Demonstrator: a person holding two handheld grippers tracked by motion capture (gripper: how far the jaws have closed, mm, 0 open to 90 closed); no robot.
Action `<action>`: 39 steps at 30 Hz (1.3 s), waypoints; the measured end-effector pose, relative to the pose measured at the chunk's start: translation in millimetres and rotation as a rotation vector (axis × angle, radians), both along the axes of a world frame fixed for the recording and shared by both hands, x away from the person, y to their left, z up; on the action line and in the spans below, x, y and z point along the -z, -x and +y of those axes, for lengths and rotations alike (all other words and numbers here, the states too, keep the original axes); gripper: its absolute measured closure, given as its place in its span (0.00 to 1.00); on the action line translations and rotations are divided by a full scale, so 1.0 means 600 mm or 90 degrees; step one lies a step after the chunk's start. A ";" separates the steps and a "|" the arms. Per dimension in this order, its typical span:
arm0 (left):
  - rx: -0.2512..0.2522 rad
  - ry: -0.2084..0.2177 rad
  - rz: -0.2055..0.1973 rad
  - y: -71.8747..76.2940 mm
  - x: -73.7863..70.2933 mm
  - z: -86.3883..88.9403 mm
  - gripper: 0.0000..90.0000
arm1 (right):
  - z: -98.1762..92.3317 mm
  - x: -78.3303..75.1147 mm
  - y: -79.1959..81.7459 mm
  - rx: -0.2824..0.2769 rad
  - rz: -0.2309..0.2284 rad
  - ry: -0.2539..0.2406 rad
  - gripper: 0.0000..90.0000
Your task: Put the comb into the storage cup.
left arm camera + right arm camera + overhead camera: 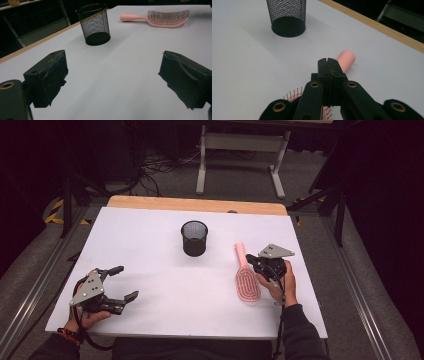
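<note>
A pink hairbrush (246,282) lies bristles up on the white table (150,240), right of centre, handle pointing away from me. My right gripper (253,262) hovers right over the handle; its jaws are pressed together with nothing between them. In the right gripper view the shut gripper (328,61) covers part of the pink handle (346,58), and bristles show below. My left gripper (127,282) rests at the front left, open and empty. Its view shows the gripper (112,77) wide apart, with the hairbrush (165,18) far off.
A black mesh pen cup (194,238) stands upright and empty at the table's middle back, also seen as the cup (95,23) and the cup (286,15). A wooden strip (195,204) runs along the far edge. Dark floor, cables and a desk frame (240,155) lie beyond.
</note>
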State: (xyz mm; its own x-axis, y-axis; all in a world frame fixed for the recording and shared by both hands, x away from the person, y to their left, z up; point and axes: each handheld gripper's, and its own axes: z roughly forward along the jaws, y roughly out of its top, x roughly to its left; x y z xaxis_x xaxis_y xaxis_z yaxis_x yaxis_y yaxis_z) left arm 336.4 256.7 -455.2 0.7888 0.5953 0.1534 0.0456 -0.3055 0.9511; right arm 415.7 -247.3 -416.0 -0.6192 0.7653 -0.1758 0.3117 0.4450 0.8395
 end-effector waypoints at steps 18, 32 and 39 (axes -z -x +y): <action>0.003 -0.003 -0.009 -0.001 -0.002 0.003 0.11 | 0.052 -0.003 -0.084 -0.091 0.037 0.105 1.00; 0.012 -0.002 -0.009 -0.001 -0.002 0.003 0.11 | 0.082 0.025 -0.139 -0.101 0.097 0.176 1.00; 0.013 0.000 -0.008 0.000 -0.002 0.003 0.11 | 0.067 0.039 -0.153 -0.078 0.134 0.175 1.00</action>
